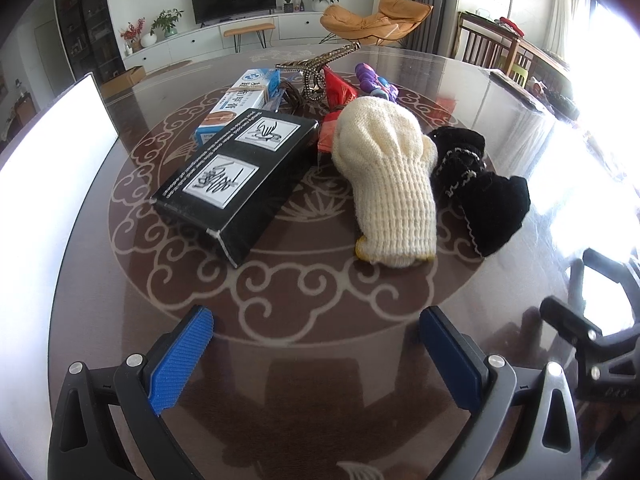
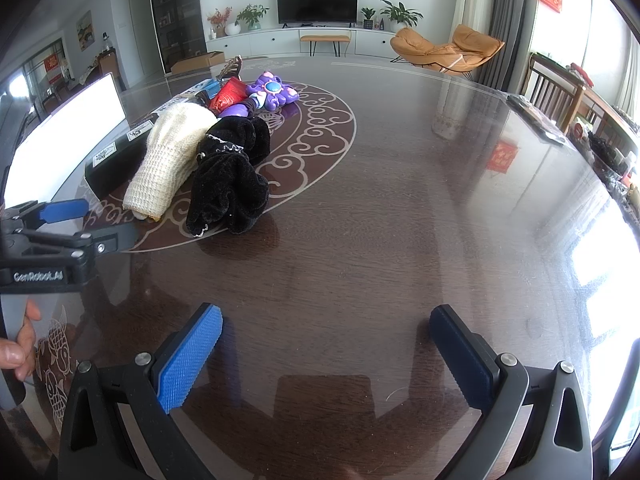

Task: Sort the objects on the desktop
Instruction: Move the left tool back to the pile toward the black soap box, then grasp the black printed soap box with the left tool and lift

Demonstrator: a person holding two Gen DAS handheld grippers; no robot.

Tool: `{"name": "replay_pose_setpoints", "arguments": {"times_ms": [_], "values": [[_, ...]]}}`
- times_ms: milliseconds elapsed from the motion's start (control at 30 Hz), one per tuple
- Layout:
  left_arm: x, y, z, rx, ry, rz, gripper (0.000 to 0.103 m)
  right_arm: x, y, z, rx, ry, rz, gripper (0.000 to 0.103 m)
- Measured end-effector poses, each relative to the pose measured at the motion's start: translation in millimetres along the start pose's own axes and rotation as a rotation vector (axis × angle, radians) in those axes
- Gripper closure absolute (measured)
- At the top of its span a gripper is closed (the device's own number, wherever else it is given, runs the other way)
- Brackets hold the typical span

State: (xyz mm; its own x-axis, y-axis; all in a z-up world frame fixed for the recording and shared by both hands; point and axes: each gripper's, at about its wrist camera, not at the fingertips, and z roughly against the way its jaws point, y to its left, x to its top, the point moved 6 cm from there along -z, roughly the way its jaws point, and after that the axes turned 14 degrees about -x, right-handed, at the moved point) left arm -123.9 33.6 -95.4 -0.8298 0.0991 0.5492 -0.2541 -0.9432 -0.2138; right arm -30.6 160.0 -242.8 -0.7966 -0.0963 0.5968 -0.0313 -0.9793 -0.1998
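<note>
A pile lies mid-table: a black box (image 1: 236,176) with white labels, a cream knit glove (image 1: 384,176), a black velvet cloth (image 1: 480,192), a blue-white carton (image 1: 240,100), a red packet (image 1: 340,92), a purple toy (image 1: 378,82) and a beaded hair claw (image 1: 316,68). My left gripper (image 1: 316,324) stands open, short of the pile, nothing between its fingers. My right gripper (image 2: 326,322) is open over bare table, right of the pile; glove (image 2: 168,160), cloth (image 2: 232,176) and toy (image 2: 268,92) sit to its far left.
A white tray (image 1: 48,184) rests at the table's left edge, also the white tray (image 2: 60,136) in the right wrist view. The dark glass-topped table (image 2: 400,200) stretches right. A hand (image 2: 20,344) holds the left tool. Chairs stand beyond the far right rim.
</note>
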Motion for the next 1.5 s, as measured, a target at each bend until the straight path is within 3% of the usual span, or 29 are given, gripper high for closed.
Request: {"name": "replay_pose_setpoints", "arguments": {"times_ms": [133,300,367,500,600,700,867,1033,1100,1233,1500], "values": [[-23,11,37,-0.153,-0.075,0.037,0.000,0,0,0,0.000,0.000,0.000,0.000],[18,45,56,-0.112,-0.152,0.064,0.000,0,1,0,-0.001,0.000,-0.001,0.000],[41,50,41,-0.117,-0.103,0.037,0.000,0,1,0,-0.001,0.000,-0.001,0.000],[62,51,-14,-0.070,0.075,-0.087,0.000,0,0,0,-0.002,0.000,-0.002,0.000],[73,49,-39,-0.038,0.127,-0.142,0.000,-3,0,0,-0.005,0.000,-0.007,0.000],[84,47,-49,-0.071,0.131,-0.123,0.000,-3,-1,0,-0.006,0.000,-0.007,0.000],[90,47,-54,-0.030,0.089,-0.059,0.000,-6,0,2,-0.005,0.000,-0.006,0.000],[90,47,-52,-0.022,0.088,-0.060,0.000,-6,1,3,-0.004,0.001,-0.006,0.000],[86,46,-47,-0.016,0.062,-0.060,0.007,-6,1,2,-0.004,0.001,-0.006,0.000],[77,43,-31,-0.022,0.020,-0.078,0.042,-6,1,2,-0.005,0.001,-0.006,0.000],[27,48,5,0.013,-0.033,-0.034,0.044,-6,1,2,-0.005,0.001,-0.006,0.000]]}}
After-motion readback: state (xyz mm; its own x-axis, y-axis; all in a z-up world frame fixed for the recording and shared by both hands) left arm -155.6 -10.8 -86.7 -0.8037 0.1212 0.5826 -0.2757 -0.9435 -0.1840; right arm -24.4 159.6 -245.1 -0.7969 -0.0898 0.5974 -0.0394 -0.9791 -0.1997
